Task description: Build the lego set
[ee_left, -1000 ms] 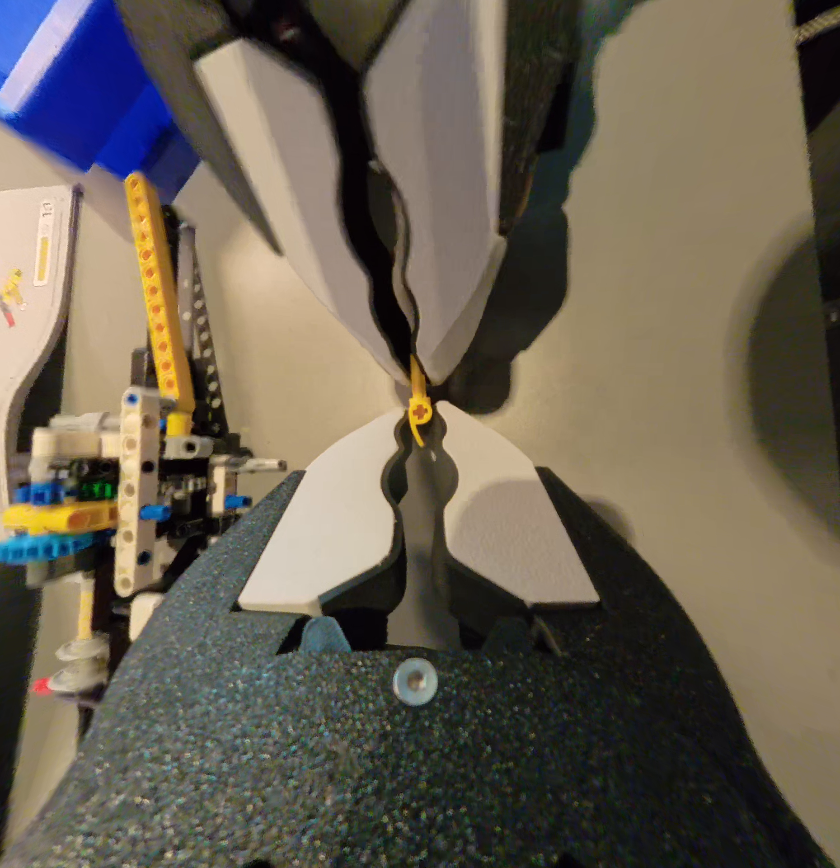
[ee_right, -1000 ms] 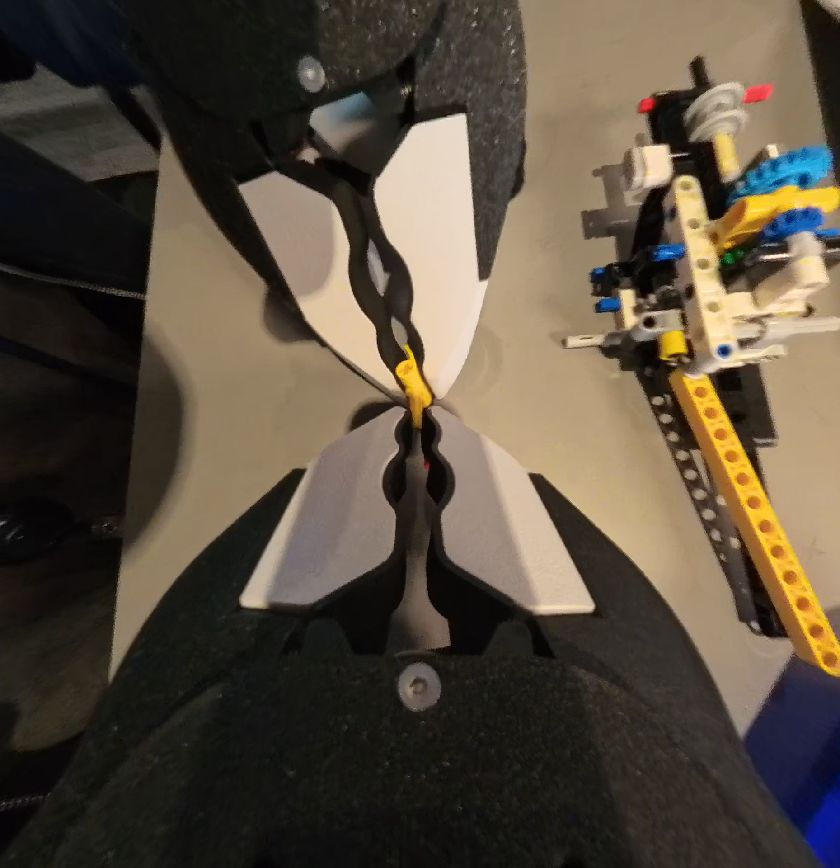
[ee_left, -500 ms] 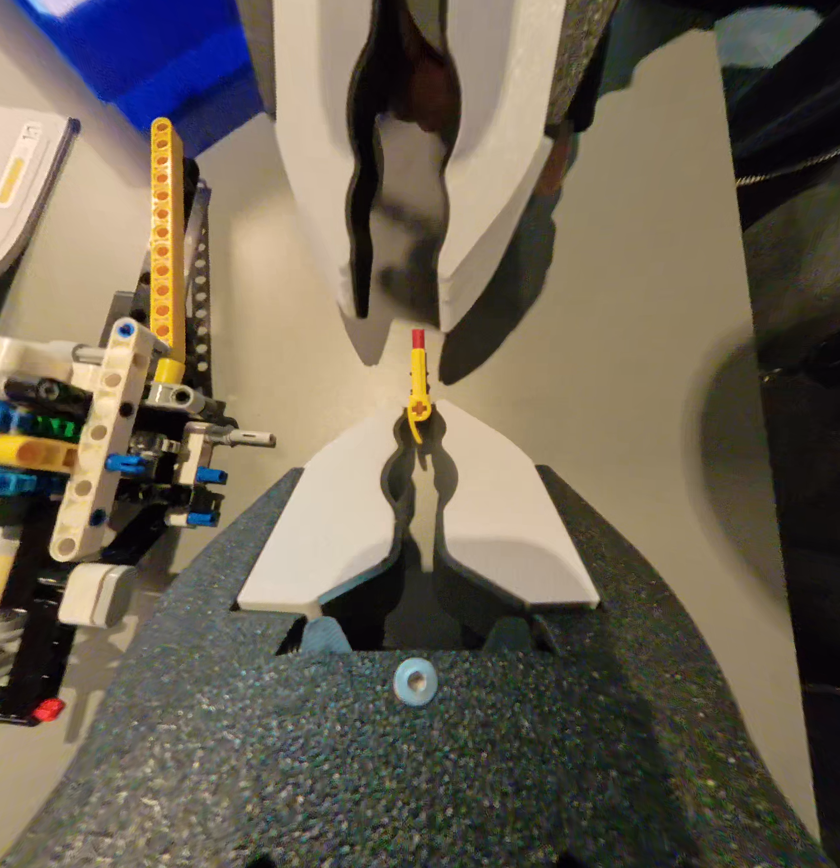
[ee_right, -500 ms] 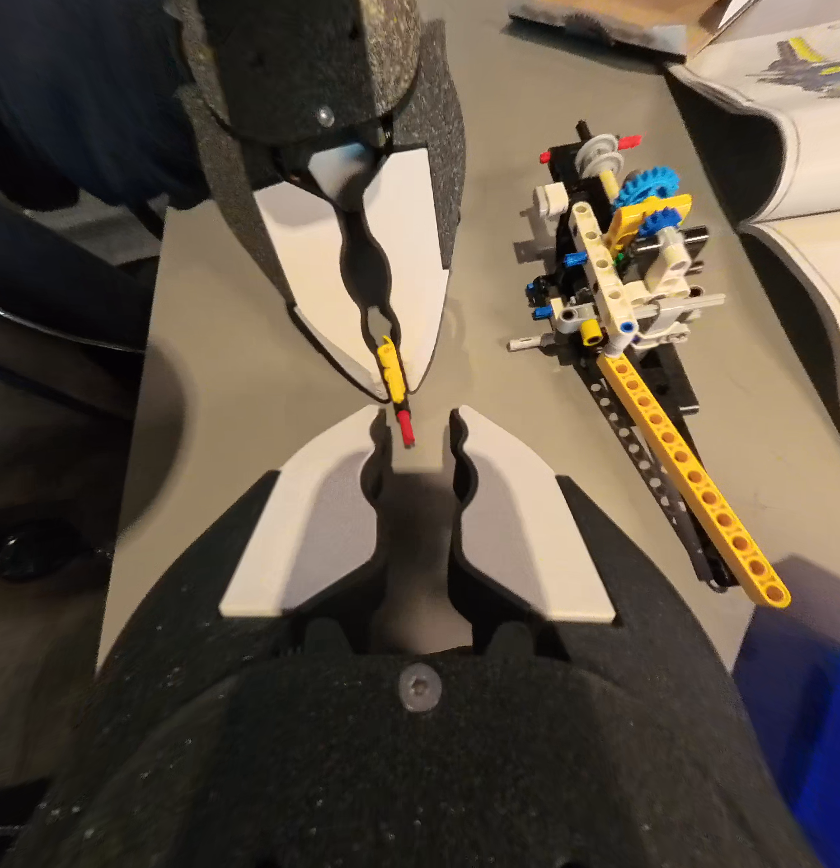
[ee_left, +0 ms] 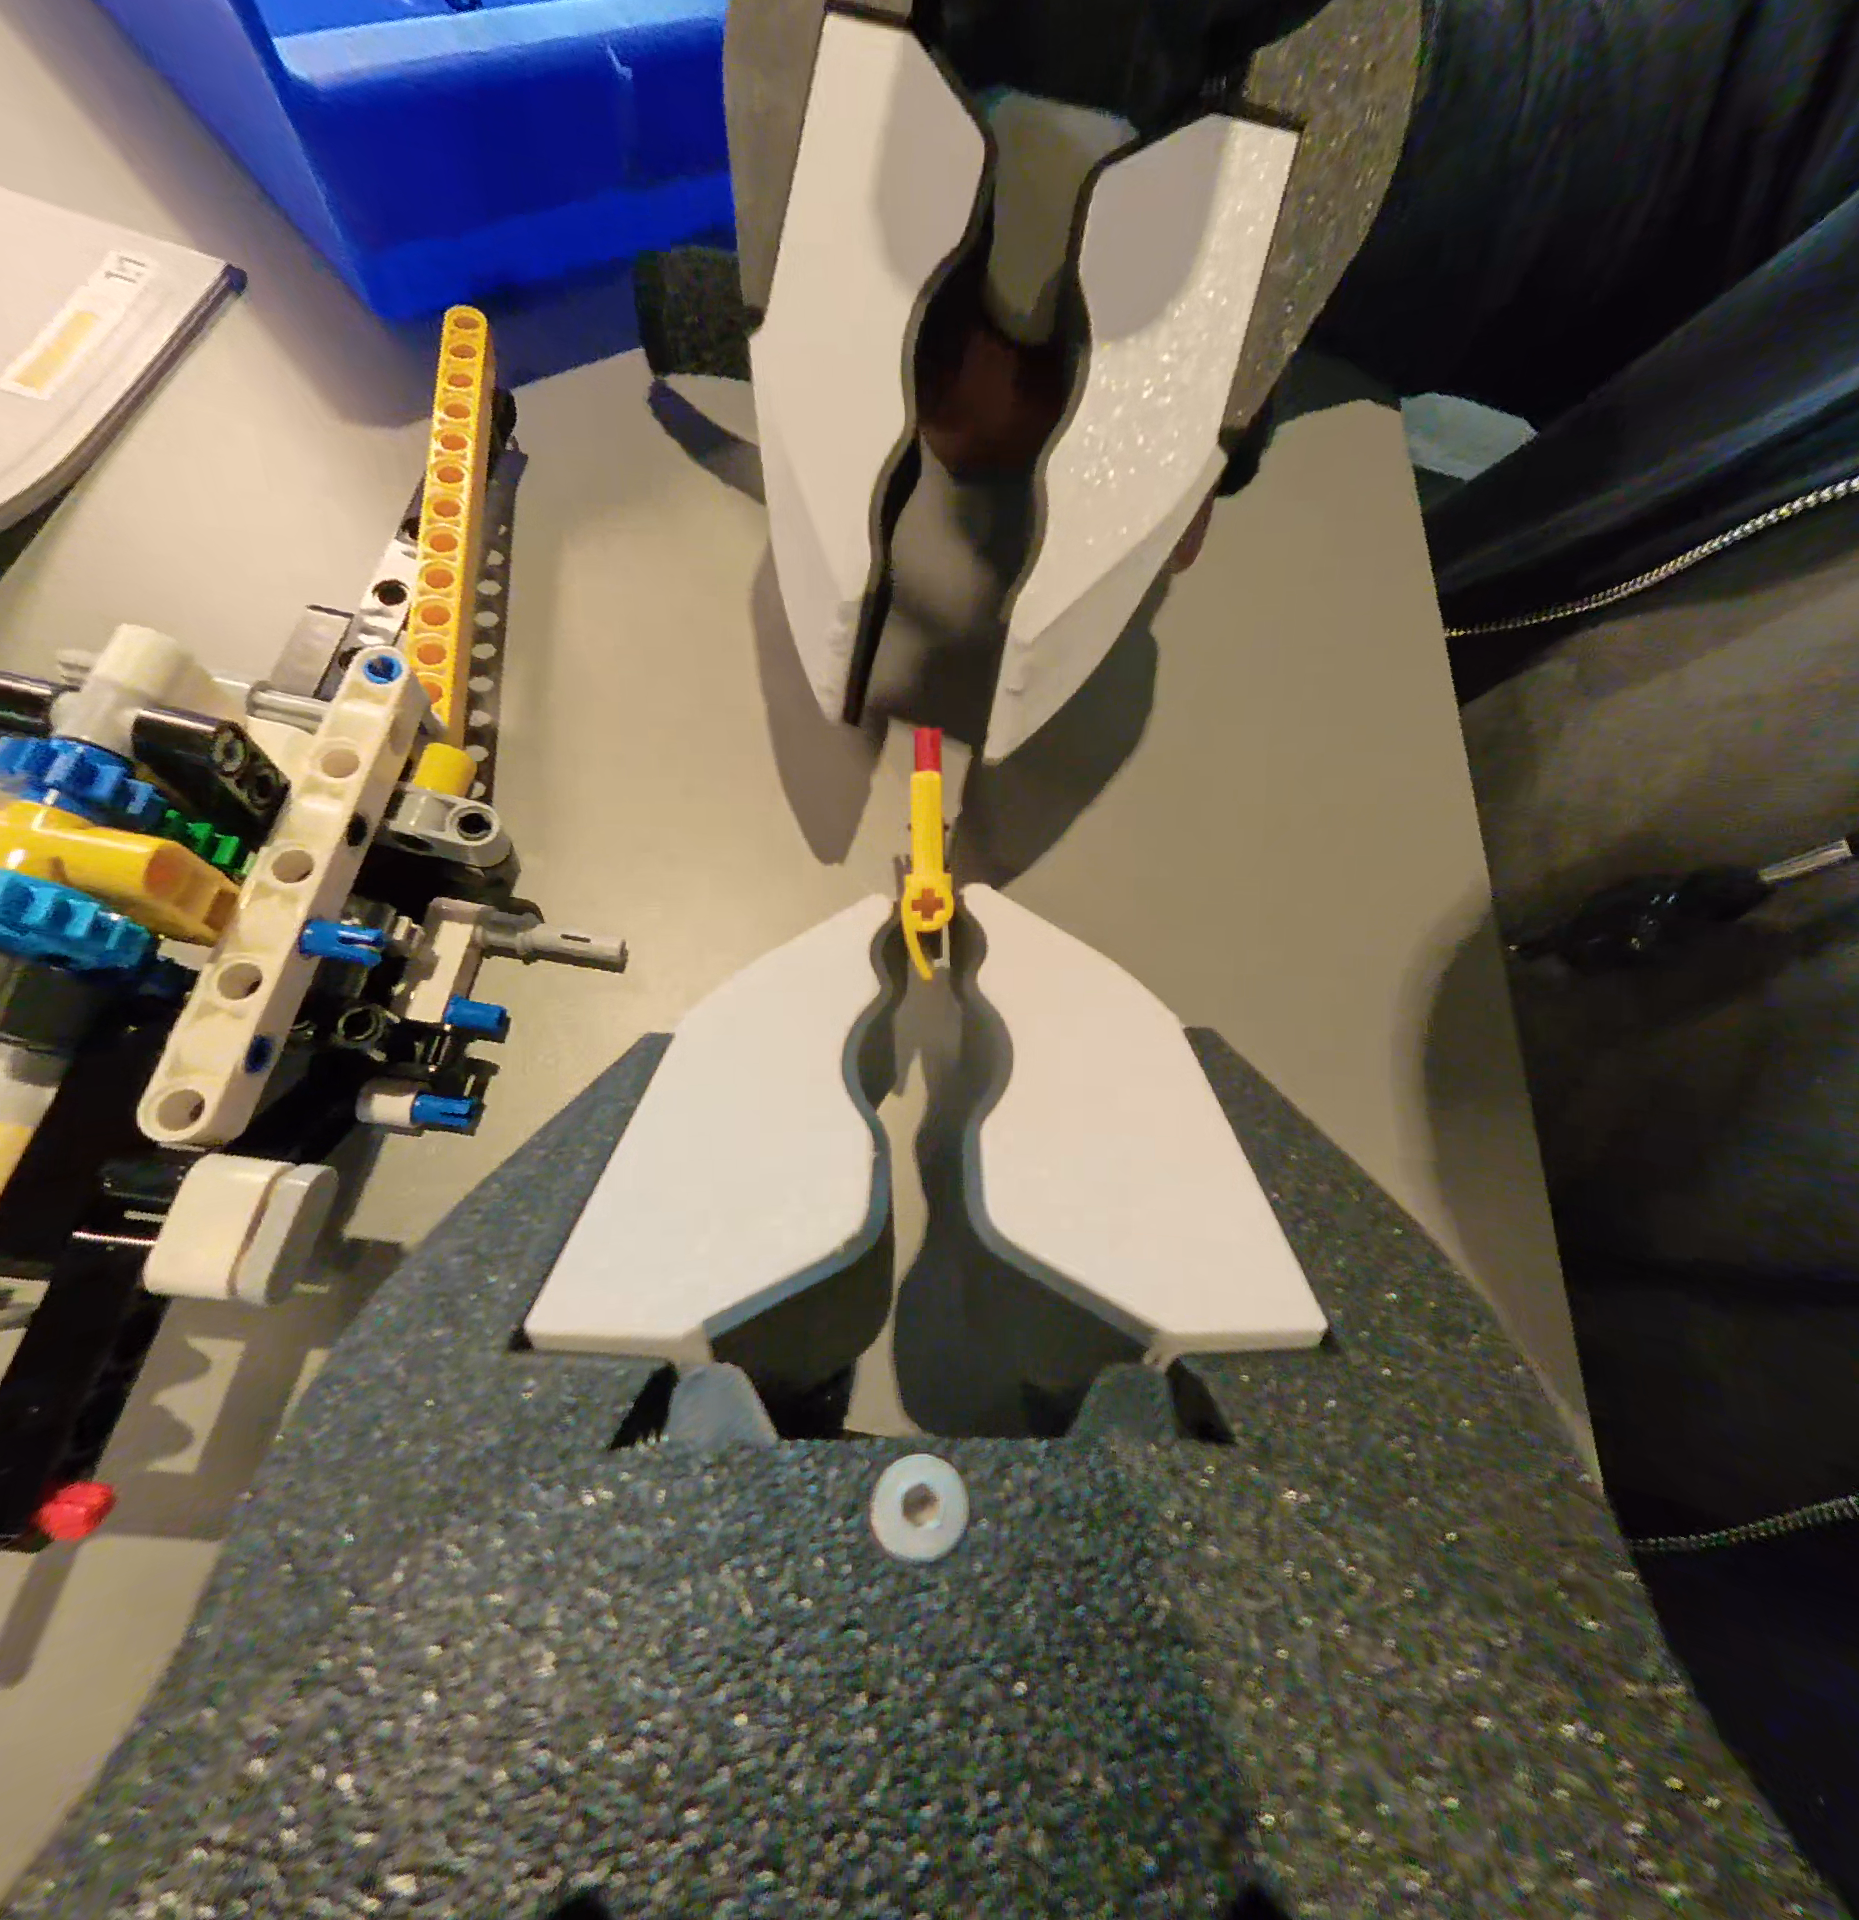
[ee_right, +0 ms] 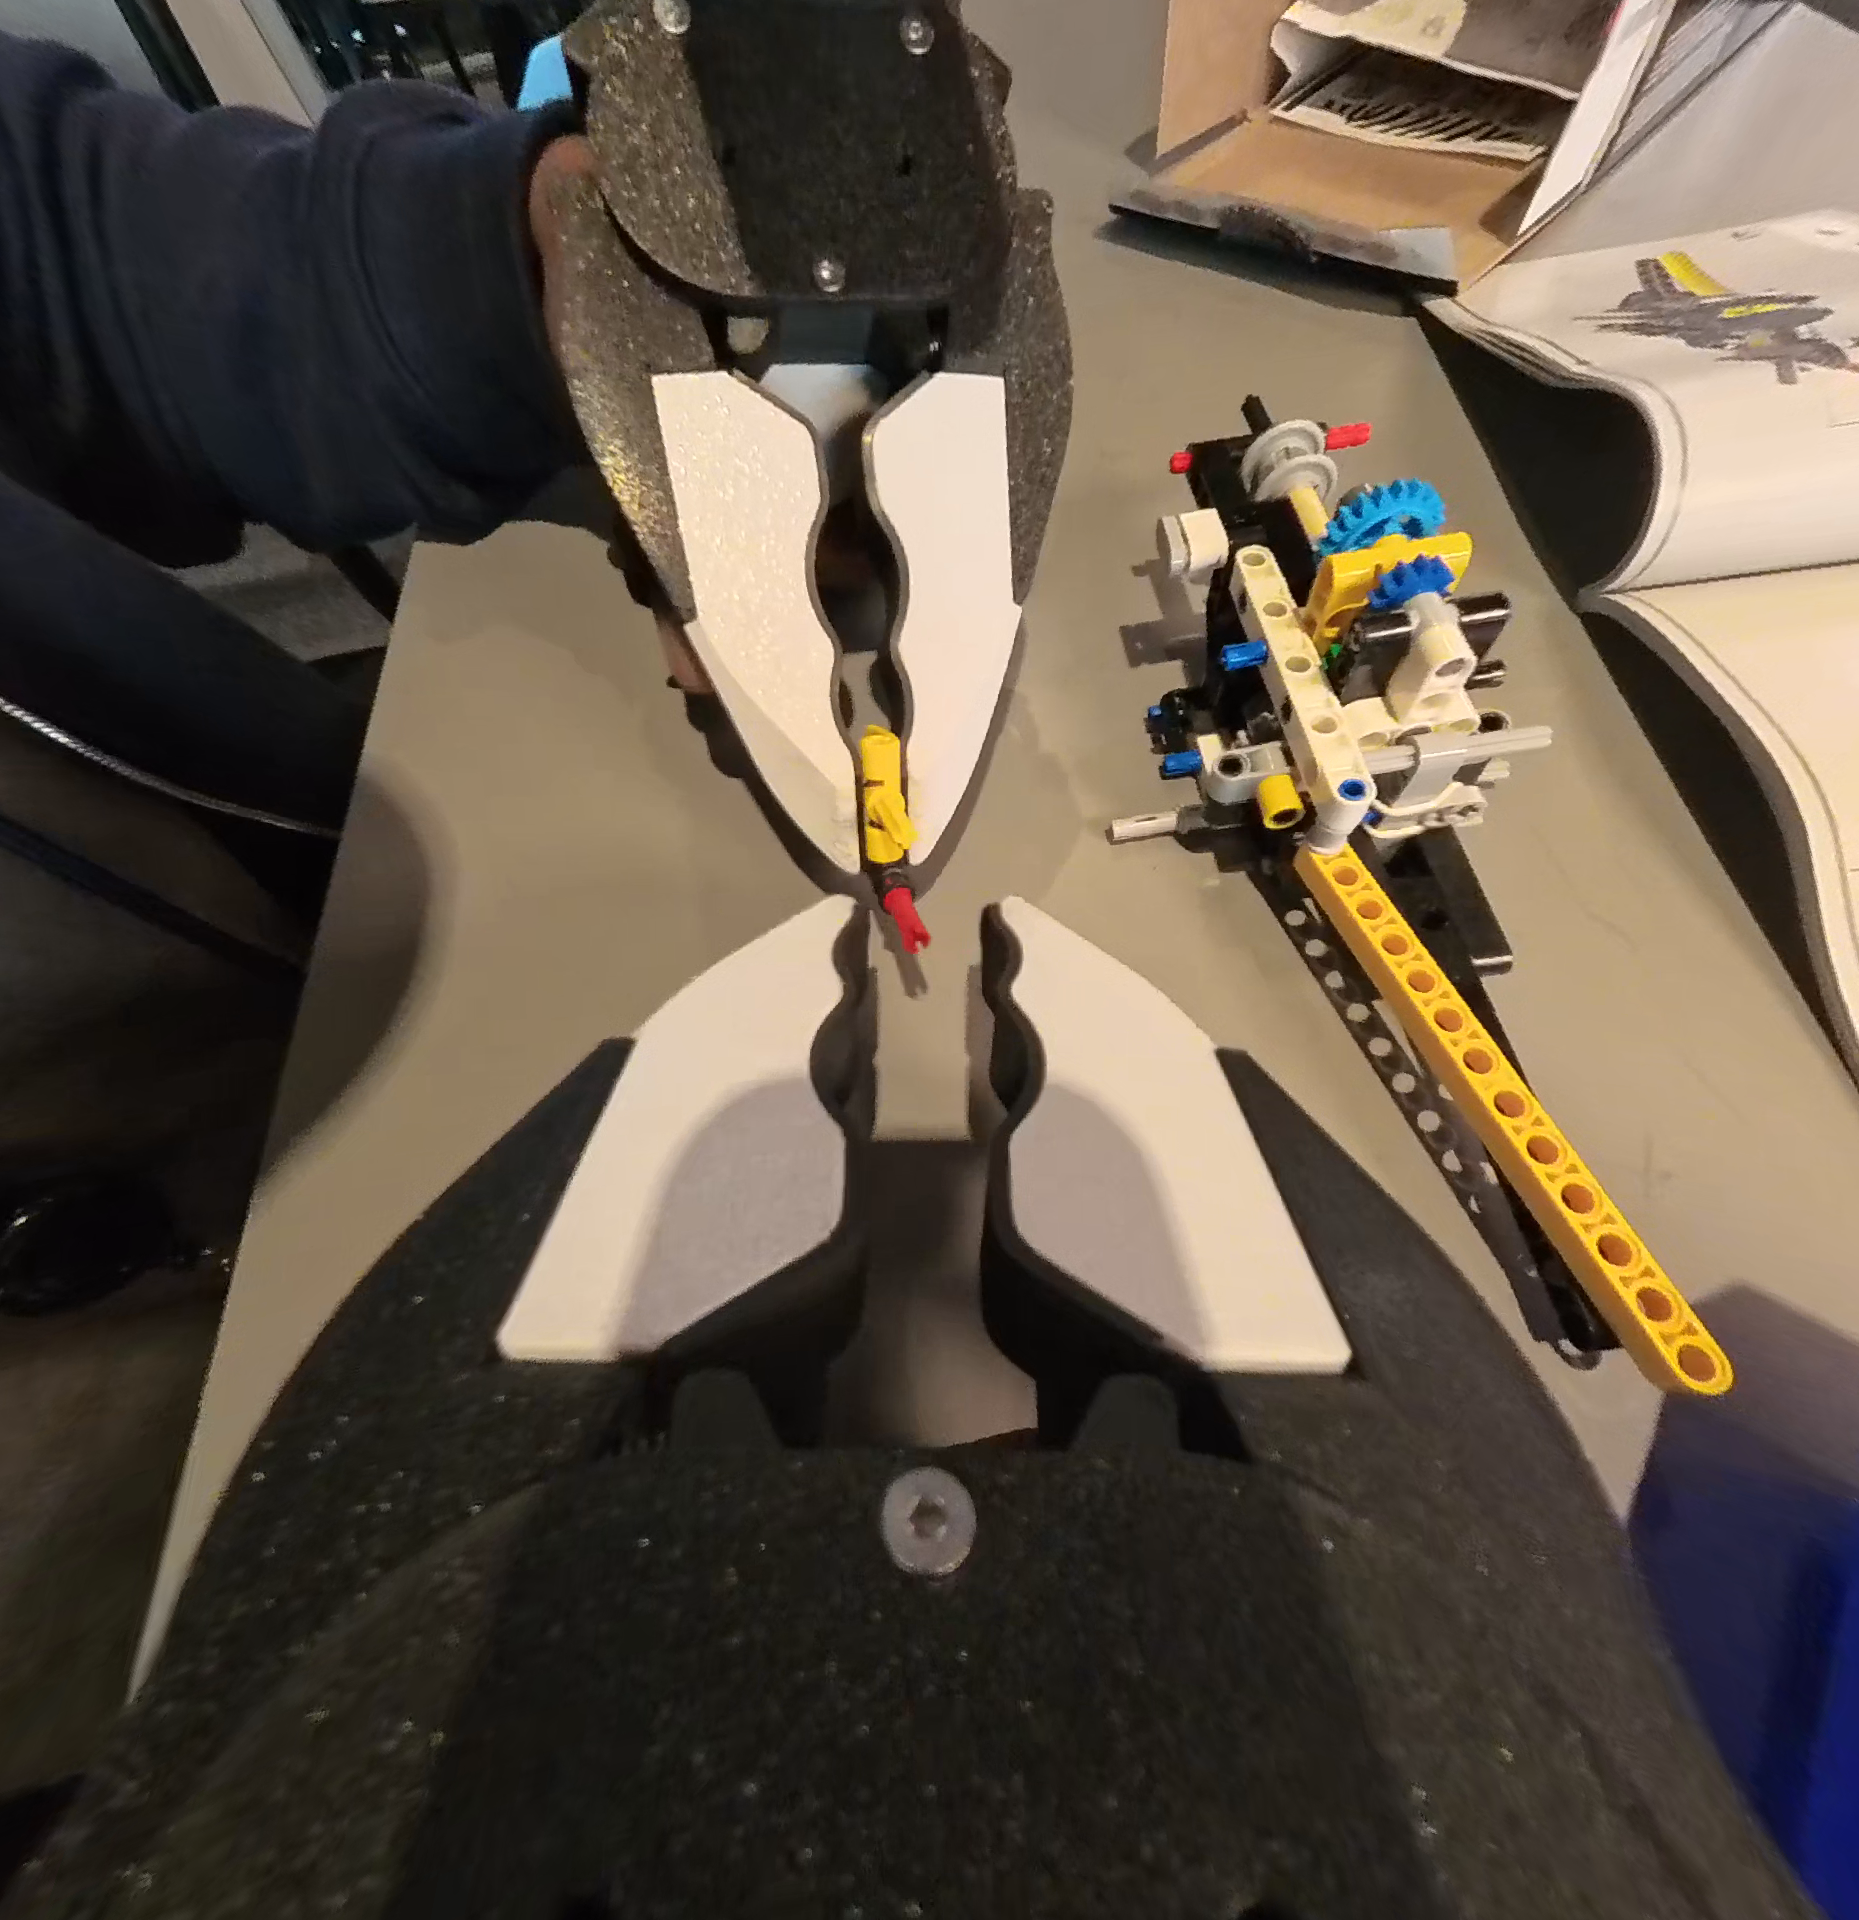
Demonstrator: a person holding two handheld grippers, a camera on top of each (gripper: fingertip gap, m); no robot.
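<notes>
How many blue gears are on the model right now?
2, seen from the right wrist view. A light blue gear sits near the far end of the model; a darker blue gear sits just in front of it. Others may be hidden inside.

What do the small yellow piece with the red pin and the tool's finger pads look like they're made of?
Yellow connector and red pin: likely moulded hard plastic, glossy with crisp edges. Left tool finger pads: matte light-grey faces, possibly printed plastic or rubbery, set in a speckled dark body.

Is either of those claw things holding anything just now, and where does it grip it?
The left gripper pinches a small yellow piece by its rear end; its red tip sticks out forward. The right gripper is open, holding nothing.
</notes>
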